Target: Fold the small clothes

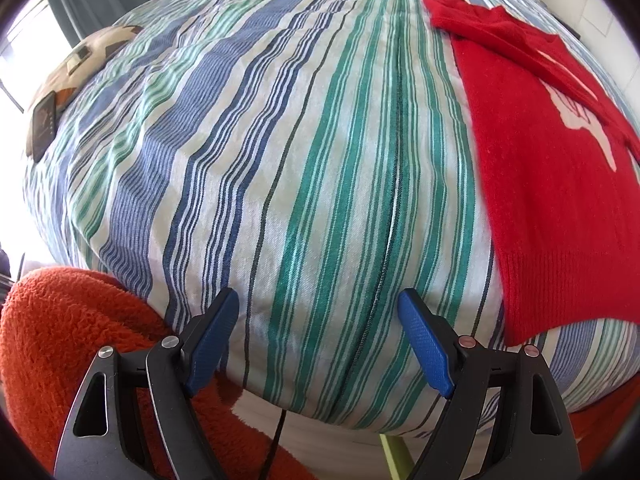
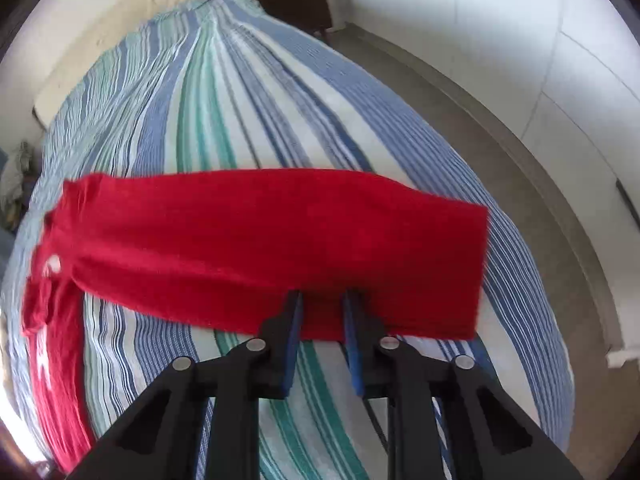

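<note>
Bedspread (image 1: 304, 184): blue, green, white stripes.
Cushion (image 1: 76, 68): far left, patterned.
Phone (image 1: 43, 126): dark, on cushion.
Fleece (image 1: 60, 344): orange, near left.
Nightstand (image 2: 298, 6): dark, far.

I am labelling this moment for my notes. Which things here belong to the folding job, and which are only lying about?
Belongs to the job:
- red sweater, lying partly folded
- striped bedspread, the folding surface
- left gripper, open over the bedspread
- right gripper, slightly open at the sweater's edge

Just lying about:
- patterned cushion
- dark phone-like device
- orange fleece
- dark bedside table
</note>
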The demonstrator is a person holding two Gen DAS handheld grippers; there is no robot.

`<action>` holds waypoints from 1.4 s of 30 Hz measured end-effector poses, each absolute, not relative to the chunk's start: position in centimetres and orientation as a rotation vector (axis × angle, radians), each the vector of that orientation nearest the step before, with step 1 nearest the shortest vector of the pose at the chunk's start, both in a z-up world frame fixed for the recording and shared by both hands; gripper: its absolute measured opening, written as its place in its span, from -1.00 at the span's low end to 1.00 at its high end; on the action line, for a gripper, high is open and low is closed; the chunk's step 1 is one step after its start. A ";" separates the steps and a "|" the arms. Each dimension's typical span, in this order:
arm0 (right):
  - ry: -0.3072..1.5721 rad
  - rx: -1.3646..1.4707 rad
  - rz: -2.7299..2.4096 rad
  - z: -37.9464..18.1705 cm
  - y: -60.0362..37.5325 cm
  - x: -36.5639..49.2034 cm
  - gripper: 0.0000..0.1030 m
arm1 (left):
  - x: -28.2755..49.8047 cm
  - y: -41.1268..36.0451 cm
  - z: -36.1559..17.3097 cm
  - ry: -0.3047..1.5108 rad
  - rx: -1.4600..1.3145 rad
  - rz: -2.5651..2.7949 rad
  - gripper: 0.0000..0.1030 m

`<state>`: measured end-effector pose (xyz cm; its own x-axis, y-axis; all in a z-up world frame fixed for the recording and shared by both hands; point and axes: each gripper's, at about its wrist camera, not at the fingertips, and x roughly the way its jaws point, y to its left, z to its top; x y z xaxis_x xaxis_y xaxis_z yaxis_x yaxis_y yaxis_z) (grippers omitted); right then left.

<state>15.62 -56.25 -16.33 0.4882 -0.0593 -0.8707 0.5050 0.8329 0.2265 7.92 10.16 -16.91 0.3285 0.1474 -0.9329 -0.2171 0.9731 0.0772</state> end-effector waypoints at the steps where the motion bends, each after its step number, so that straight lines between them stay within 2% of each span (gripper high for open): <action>1: 0.983 0.533 -0.397 -16.3 -56.8 14.4 -0.76 | 7.9 10.5 -16.9 1.214 -0.078 0.239 0.62; 2: 0.970 0.554 -0.423 -16.3 -57.1 13.5 -0.81 | 8.0 10.7 -17.0 1.217 -0.089 0.240 0.62; 6: 0.991 0.475 -0.460 -15.7 -56.3 12.1 -0.79 | 8.5 10.6 -17.3 1.227 -0.086 0.239 0.62; 9: 0.990 0.479 -0.545 -15.0 -56.3 10.8 -0.54 | 8.4 10.4 -17.1 1.213 -0.070 0.231 0.62; 14: 0.804 0.673 -0.567 -11.8 -55.7 5.9 -0.20 | 7.9 10.3 -16.6 1.196 -0.076 0.229 0.63; 21: 0.674 0.640 -0.422 -8.6 -47.2 2.2 0.13 | 7.7 10.8 -16.6 1.196 -0.100 0.235 0.64; 29: 0.765 0.537 -0.206 -11.2 -37.6 2.7 0.20 | 7.5 10.6 -16.5 1.202 -0.050 0.257 0.69; 36: 0.847 0.424 -0.071 -12.6 -33.7 4.6 0.20 | 9.3 5.6 -6.3 0.997 0.038 0.090 0.69; 39: 0.858 0.450 -0.066 -13.1 -34.1 4.9 0.20 | 12.9 0.4 -2.1 0.894 0.096 -0.090 0.79; 42: 0.882 0.489 -0.064 -13.9 -34.5 5.1 0.20 | 17.0 -6.5 -1.1 0.824 0.246 -0.287 0.81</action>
<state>5.14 -34.53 -13.86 0.6409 0.1443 -0.7539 0.2515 0.8885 0.3838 17.03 -6.52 -1.09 0.6445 -0.1547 -0.7488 0.3439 0.9333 0.1032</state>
